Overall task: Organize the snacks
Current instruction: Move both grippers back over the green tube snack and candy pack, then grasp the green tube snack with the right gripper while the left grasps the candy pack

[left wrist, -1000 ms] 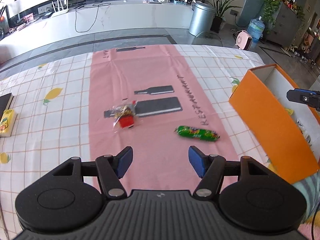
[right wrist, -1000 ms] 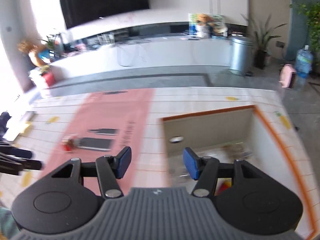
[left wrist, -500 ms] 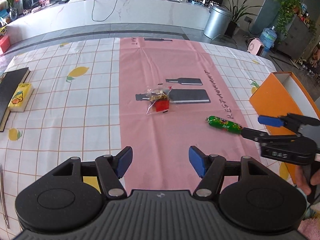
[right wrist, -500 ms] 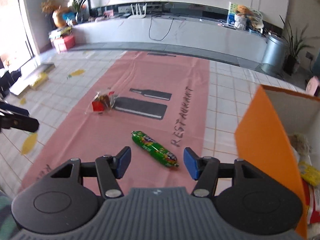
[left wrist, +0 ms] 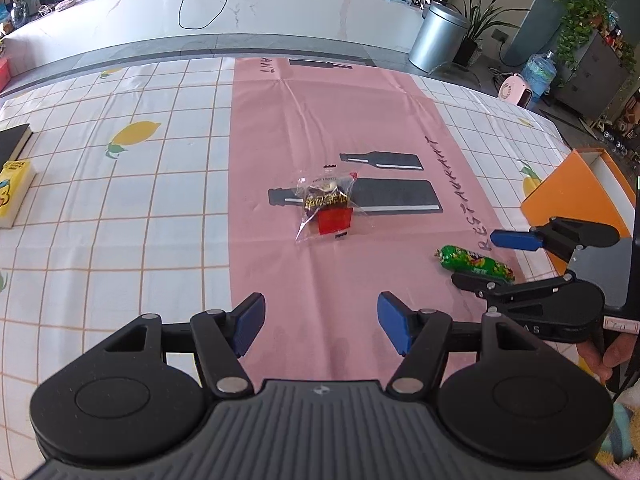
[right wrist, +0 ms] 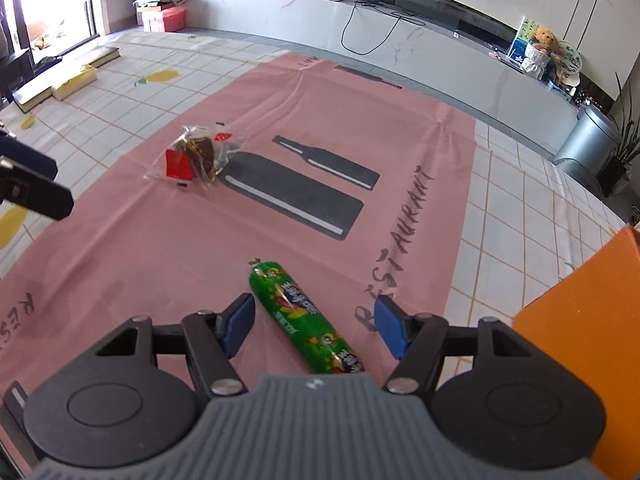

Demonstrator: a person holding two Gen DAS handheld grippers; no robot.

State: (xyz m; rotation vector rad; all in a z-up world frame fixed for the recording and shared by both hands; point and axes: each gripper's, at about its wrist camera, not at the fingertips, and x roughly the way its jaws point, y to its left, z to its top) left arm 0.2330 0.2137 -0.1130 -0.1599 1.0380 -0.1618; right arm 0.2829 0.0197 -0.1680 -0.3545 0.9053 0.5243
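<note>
right claw (right wrist: 314, 326) | moved from orange box to green sausage (right wrist: 304, 318) | jaws opening

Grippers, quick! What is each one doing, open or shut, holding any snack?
Left gripper: open, holding nothing.
Right gripper: jaws opening, straddling the green snack stick without gripping it.

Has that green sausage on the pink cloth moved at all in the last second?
No. The green sausage lies beside the last letters of the RESTAURANT print, as before; only the cameras shifted.
</note>
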